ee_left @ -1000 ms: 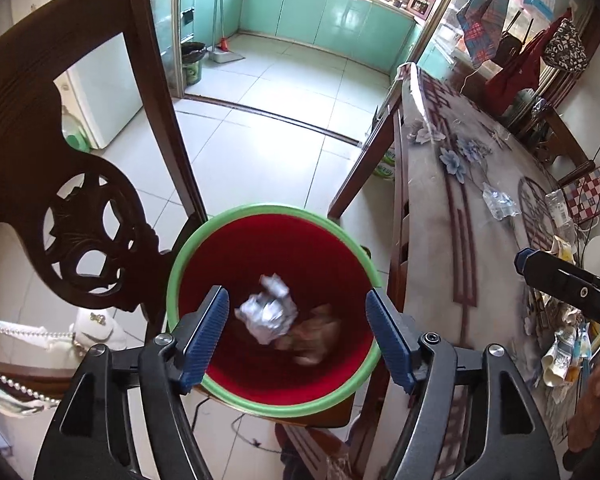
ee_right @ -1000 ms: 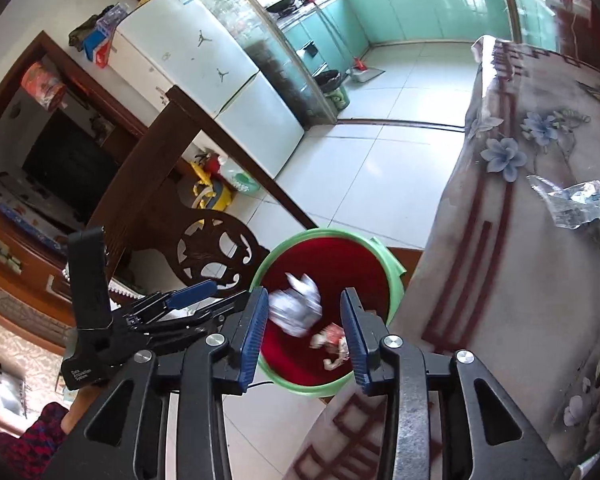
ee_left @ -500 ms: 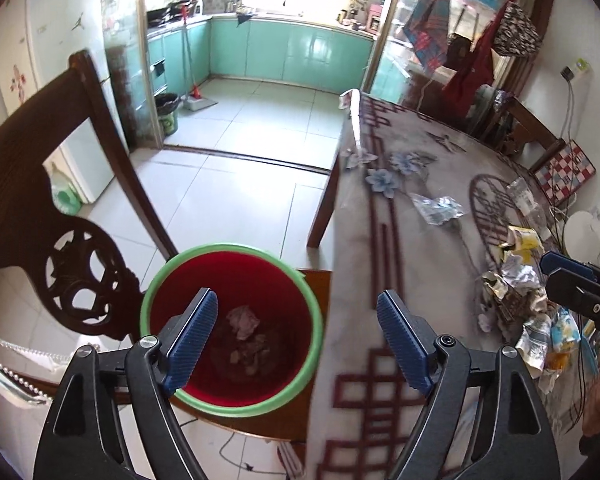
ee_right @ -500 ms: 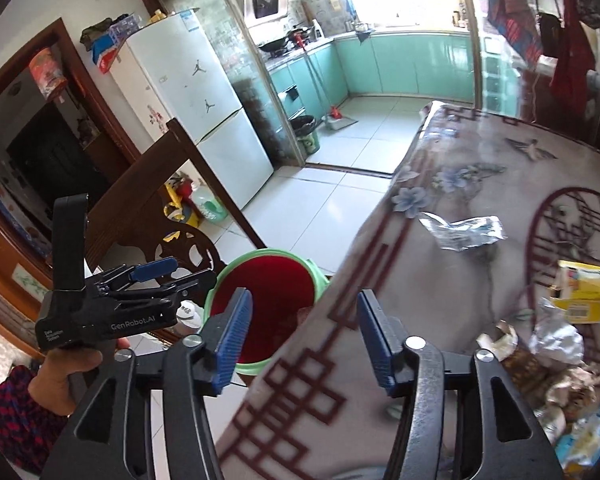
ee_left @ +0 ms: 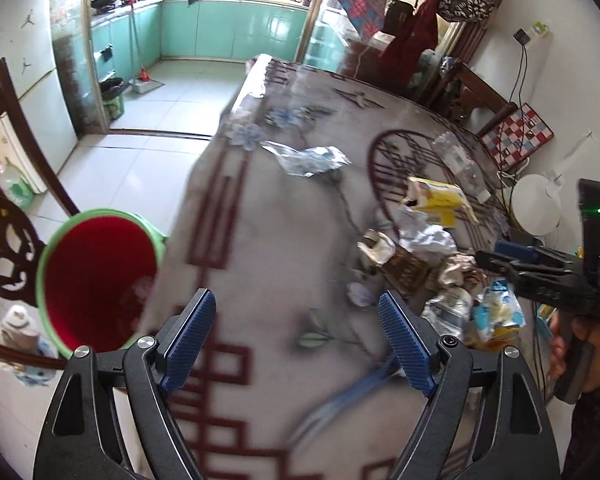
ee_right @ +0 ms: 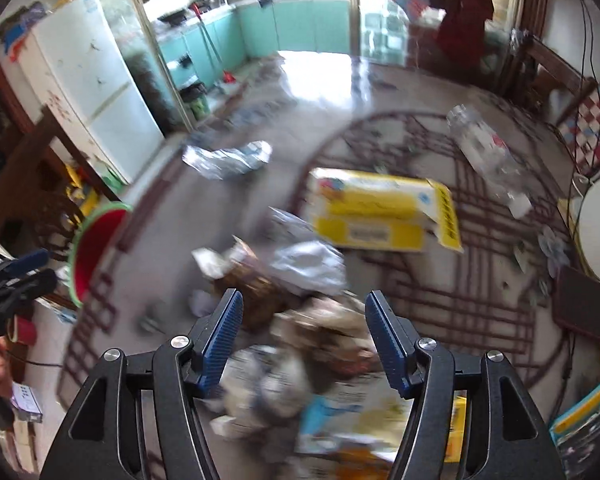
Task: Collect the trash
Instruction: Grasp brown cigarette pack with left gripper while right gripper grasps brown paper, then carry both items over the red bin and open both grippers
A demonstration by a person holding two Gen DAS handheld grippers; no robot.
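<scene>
A red bin with a green rim (ee_left: 96, 280) (ee_right: 96, 240) stands on a chair seat at the table's left edge. On the patterned tablecloth lie a foil wrapper (ee_left: 308, 158) (ee_right: 228, 158), a yellow box (ee_left: 436, 196) (ee_right: 380, 208), a clear plastic bottle (ee_left: 456, 156) (ee_right: 484, 148) and a pile of crumpled wrappers (ee_left: 420, 248) (ee_right: 308, 268). My left gripper (ee_left: 296, 320) hangs open over bare cloth near the bin. My right gripper (ee_right: 303, 308) (ee_left: 496, 254) hovers above the pile, its jaws opening with nothing held between them.
A carved wooden chair (ee_left: 4, 240) stands by the bin. A white round appliance (ee_left: 536, 208) and a dark flat device (ee_right: 584, 304) sit at the table's right edge. A white fridge (ee_right: 92, 92) stands at the back left, beside the tiled kitchen floor.
Both grippers swung right, from above the bin to over the table. The crumpled foil ball dropped into the bin. The right jaws spread wider.
</scene>
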